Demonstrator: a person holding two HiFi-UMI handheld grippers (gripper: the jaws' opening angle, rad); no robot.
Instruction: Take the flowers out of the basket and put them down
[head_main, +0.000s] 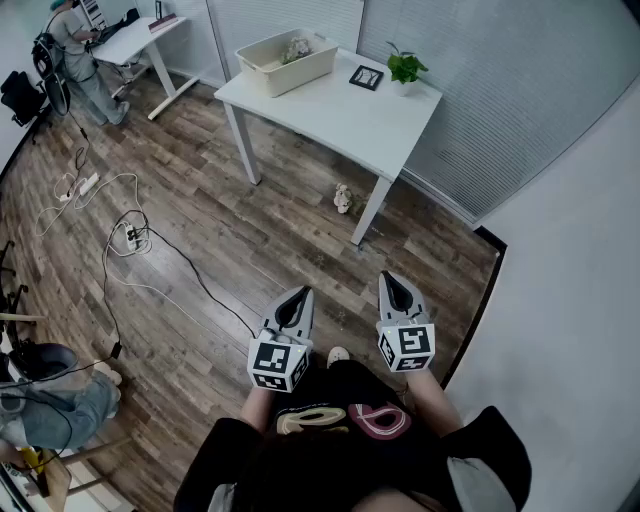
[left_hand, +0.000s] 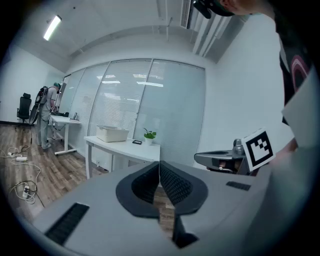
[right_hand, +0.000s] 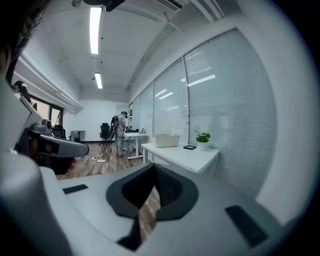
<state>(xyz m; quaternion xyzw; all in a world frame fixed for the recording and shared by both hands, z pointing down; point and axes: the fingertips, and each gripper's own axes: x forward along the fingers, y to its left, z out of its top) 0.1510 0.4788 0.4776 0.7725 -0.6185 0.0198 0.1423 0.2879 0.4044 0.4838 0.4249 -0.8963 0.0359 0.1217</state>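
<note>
Cream basket (head_main: 300, 72) holds pale flowers (head_main: 297, 47) on white table (head_main: 350, 112) | left tongs (head_main: 297, 297) closed, empty | right tongs (head_main: 393, 283) closed, empty

Left gripper (head_main: 298, 296), right gripper (head_main: 392, 282) grey; top (head_main: 480, 440) likely black.

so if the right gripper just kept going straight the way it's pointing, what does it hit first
Nothing close: the right gripper has open air ahead, then most likely the near edge of the white table, though depth is hard to judge.
</note>
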